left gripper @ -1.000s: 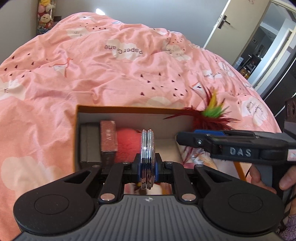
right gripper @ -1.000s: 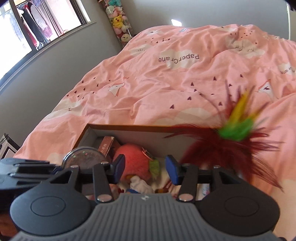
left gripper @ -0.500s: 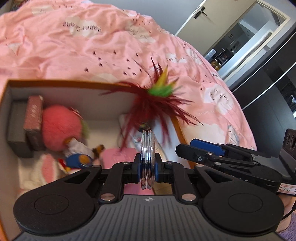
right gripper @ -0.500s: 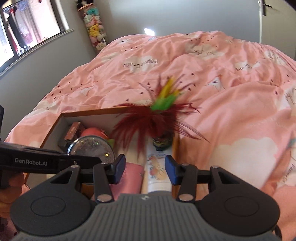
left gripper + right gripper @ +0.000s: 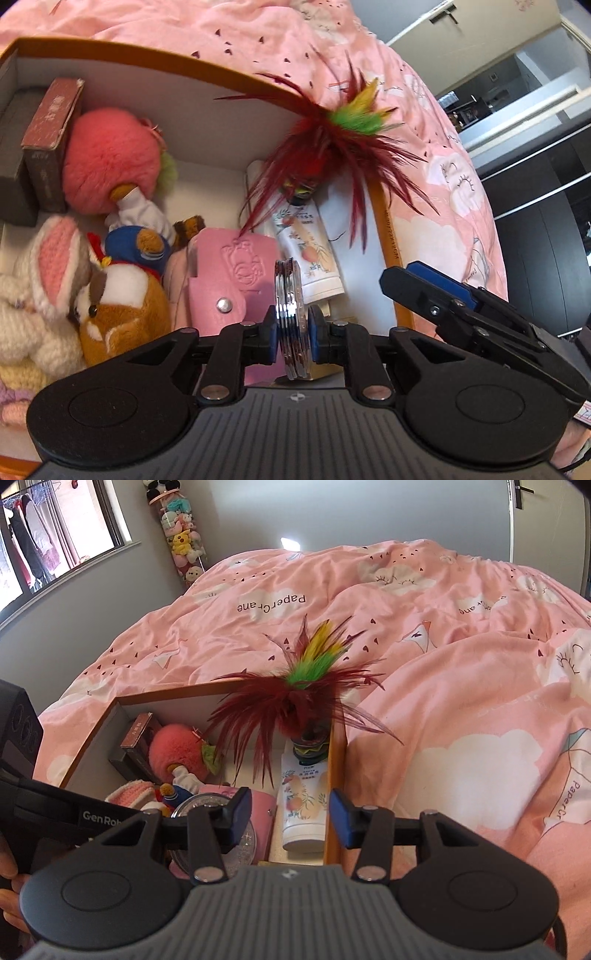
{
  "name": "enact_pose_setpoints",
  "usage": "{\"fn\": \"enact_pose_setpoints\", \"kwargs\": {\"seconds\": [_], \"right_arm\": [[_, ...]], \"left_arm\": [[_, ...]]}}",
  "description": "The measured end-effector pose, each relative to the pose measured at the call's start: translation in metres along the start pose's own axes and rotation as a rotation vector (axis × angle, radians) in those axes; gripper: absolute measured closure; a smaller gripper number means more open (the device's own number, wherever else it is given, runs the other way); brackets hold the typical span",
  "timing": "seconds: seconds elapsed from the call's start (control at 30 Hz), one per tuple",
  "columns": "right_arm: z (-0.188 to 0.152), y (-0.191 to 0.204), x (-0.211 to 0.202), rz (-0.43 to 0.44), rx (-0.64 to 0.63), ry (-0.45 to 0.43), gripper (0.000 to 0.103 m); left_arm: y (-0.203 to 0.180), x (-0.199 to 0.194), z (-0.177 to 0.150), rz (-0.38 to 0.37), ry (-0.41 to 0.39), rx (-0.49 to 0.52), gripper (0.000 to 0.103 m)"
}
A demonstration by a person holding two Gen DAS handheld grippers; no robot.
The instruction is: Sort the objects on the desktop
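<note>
**Glitter disc held over a half-filled box on a pink bed**

An orange-rimmed cardboard box (image 5: 110,51) sits on a rumpled pink duvet (image 5: 443,635) printed with white clouds and the words "PaperCrane". A grey wall stands behind the bed, with a window (image 5: 55,535) at the left and a clear tube of small plush toys (image 5: 181,535) in the corner; the left wrist view shows a doorway (image 5: 517,74) into a darker room.

The left gripper (image 5: 291,330) stands over the box, its blue pads either side of a round, clear, glittery disc (image 5: 290,314) held on edge. The jaws have just been opening a little, and a thin gap shows at each pad. The right gripper (image 5: 290,818) is open and holds nothing, pointing at the box's right side.

Inside the box: a red feather shuttlecock (image 5: 332,147) (green and yellow at the tip), a white cream tube (image 5: 304,808), a pink snap pouch (image 5: 229,280), a pink fluffy toy (image 5: 110,158), a brown plush (image 5: 122,306), a knitted rabbit (image 5: 40,280) and a dark red carton (image 5: 51,136) upright at the left wall.
</note>
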State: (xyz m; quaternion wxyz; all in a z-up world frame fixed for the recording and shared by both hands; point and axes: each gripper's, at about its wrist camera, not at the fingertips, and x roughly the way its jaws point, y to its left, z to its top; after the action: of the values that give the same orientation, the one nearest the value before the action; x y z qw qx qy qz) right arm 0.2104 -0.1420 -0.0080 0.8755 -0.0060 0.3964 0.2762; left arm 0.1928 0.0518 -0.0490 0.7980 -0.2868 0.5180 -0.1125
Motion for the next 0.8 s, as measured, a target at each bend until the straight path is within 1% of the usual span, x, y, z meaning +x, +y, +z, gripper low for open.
{"fn": "enact_pose_setpoints", "kwargs": {"seconds": [0.1,0.17,0.2,0.23,0.33,0.5,0.57,0.67,0.8], "right_arm": [[-0.001,0.0,-0.002,0.004,0.001,-0.001,0.053],[-0.002,0.001,-0.003,0.007,0.002,-0.003,0.053],[-0.003,0.001,-0.004,0.009,0.002,-0.005,0.053],[-0.003,0.002,-0.004,0.009,0.001,-0.006,0.053],[-0.004,0.003,-0.008,0.015,-0.005,-0.011,0.053],[-0.007,0.008,-0.016,0.024,-0.015,-0.021,0.053],[-0.008,0.009,-0.02,0.023,-0.016,-0.027,0.053],[-0.01,0.011,-0.027,0.023,-0.015,-0.04,0.053],[-0.013,0.016,-0.036,0.02,-0.016,-0.06,0.053]], "left_arm": [[-0.006,-0.004,-0.004,0.072,-0.025,0.042,0.074],[-0.011,-0.007,-0.007,0.106,-0.037,0.081,0.073],[-0.014,-0.008,-0.009,0.128,-0.04,0.102,0.07],[-0.018,-0.009,-0.011,0.156,-0.045,0.128,0.066],[-0.028,-0.011,-0.017,0.245,-0.063,0.205,0.058],[-0.04,-0.018,-0.028,0.357,-0.101,0.29,0.056],[-0.045,-0.023,-0.031,0.38,-0.121,0.315,0.056],[-0.051,-0.031,-0.033,0.392,-0.15,0.332,0.054],[-0.059,-0.043,-0.039,0.42,-0.205,0.354,0.049]]}}
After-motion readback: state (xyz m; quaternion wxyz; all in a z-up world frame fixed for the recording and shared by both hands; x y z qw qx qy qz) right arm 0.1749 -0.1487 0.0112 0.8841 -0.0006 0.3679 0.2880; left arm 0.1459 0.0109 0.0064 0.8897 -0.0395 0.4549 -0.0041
